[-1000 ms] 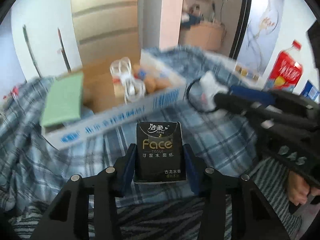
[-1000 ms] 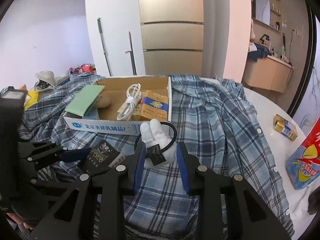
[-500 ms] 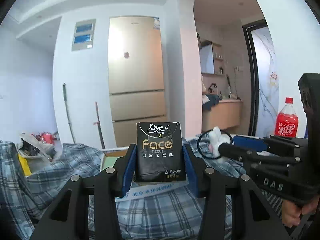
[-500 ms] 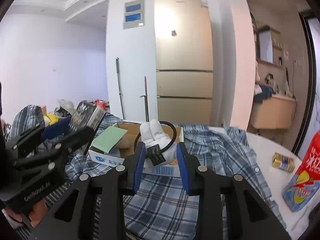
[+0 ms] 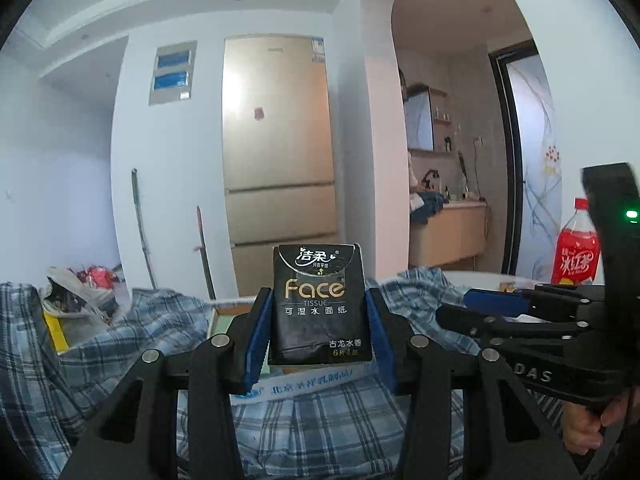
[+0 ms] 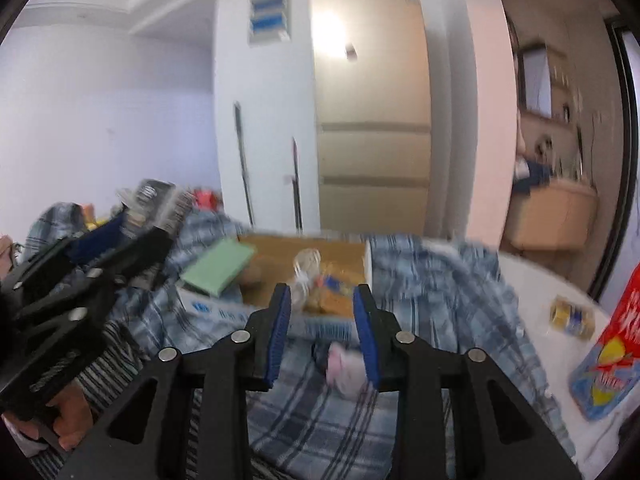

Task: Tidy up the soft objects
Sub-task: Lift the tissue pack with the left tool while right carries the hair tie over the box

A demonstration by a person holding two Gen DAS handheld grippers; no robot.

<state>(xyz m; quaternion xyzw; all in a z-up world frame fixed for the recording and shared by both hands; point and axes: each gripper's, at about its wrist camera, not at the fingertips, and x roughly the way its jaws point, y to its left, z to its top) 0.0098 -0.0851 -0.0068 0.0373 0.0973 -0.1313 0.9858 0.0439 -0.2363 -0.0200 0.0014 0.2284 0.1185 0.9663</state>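
The left gripper (image 5: 319, 334) has its jaws clamped on the black tissue pack (image 5: 319, 304). The right gripper's (image 6: 322, 334) jaws are opening; the white soft toy (image 6: 345, 368) sits blurry at their 5 o'clock on the plaid cloth (image 6: 440, 300).

The right gripper (image 6: 322, 330) has its jaws opening, with nothing pressed between the blue pads (image 6: 280, 328). A blurred white soft toy (image 6: 344, 368) lies on the plaid shirt (image 6: 440, 292) just below the right pad. Beyond, an open cardboard box (image 6: 280, 252) holds a green sponge (image 6: 218, 266) propped on its left rim. At the left edge the left gripper (image 6: 132, 220) carries a dark tissue pack (image 6: 154, 200). A red bottle (image 6: 612, 356) and a small gold packet (image 6: 572, 316) rest on the white desk (image 6: 540, 280).
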